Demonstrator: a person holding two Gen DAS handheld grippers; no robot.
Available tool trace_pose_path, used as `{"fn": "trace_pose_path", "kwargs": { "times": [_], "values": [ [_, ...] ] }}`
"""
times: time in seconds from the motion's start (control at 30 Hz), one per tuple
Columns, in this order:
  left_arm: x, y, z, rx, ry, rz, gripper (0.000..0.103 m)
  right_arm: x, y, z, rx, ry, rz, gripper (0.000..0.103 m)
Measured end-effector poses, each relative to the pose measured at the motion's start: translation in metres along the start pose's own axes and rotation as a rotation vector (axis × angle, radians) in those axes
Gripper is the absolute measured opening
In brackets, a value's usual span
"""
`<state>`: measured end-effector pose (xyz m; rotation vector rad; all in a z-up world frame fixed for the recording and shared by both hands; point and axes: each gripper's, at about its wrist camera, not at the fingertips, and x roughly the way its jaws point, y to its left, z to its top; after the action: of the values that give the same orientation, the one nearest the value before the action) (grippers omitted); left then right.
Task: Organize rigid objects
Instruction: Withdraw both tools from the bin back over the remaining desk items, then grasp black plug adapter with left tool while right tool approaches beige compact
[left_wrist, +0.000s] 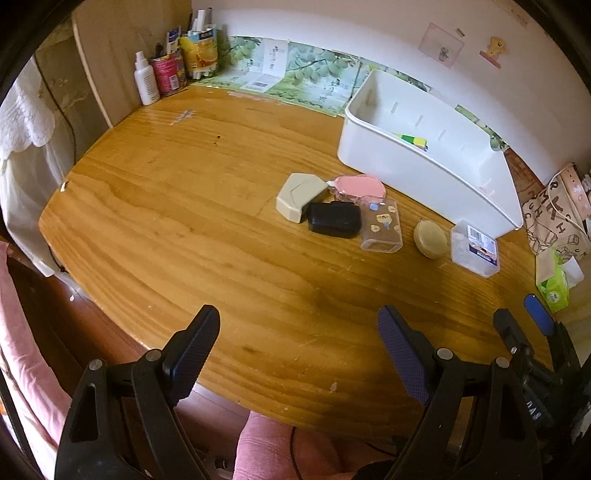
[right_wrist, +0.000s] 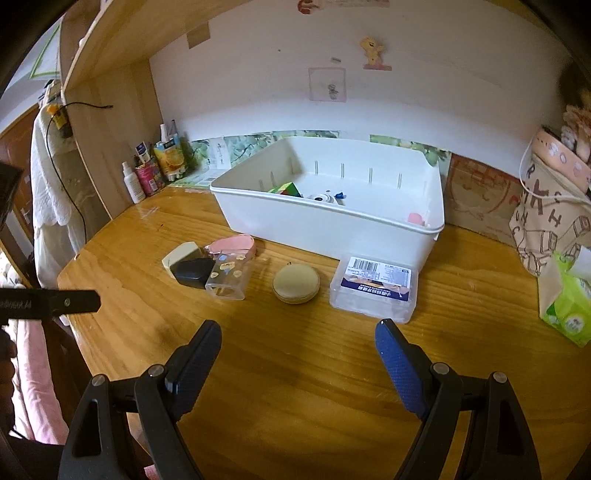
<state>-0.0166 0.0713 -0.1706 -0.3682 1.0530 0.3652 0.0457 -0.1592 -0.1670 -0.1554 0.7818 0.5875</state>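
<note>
Several small items lie in a row on the wooden table: a beige angular case (left_wrist: 298, 196) (right_wrist: 181, 254), a black case (left_wrist: 334, 219) (right_wrist: 192, 272), a pink-lidded box (left_wrist: 356, 186) (right_wrist: 232, 245), a clear box with stickers (left_wrist: 381, 229) (right_wrist: 229, 277), a round tan case (left_wrist: 429, 238) (right_wrist: 296, 284) and a clear labelled box (left_wrist: 474, 248) (right_wrist: 374, 287). Behind them stands a white bin (left_wrist: 410, 171) (right_wrist: 325, 225) holding a colourful cube (right_wrist: 286, 189) and other small things. My left gripper (left_wrist: 299, 332) is open and empty near the table's front. My right gripper (right_wrist: 297, 339) is open and empty, short of the round case.
Bottles and cartons (left_wrist: 173, 66) (right_wrist: 155, 170) stand at the far left corner. A printed cloth bag (right_wrist: 550, 225) and a green tissue pack (right_wrist: 567, 306) (left_wrist: 552, 286) sit at the right. The right gripper's fingers (left_wrist: 539, 314) show at the left wrist view's right edge.
</note>
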Motion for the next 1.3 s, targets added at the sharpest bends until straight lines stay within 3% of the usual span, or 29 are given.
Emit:
{"fn": "trace_pose_path", "kwargs": {
  "times": [0.9,1.3],
  "values": [
    [0.062,-0.01,0.067,-0.11,0.234,-0.096,0.089,0.042,0.017,0.01,-0.158,0.017,0.009,0.086],
    [0.109,-0.008,0.089,-0.163,0.369,-0.051,0.089,0.088,0.016,0.013,-0.144,0.123,0.031,0.086]
  ]
}}
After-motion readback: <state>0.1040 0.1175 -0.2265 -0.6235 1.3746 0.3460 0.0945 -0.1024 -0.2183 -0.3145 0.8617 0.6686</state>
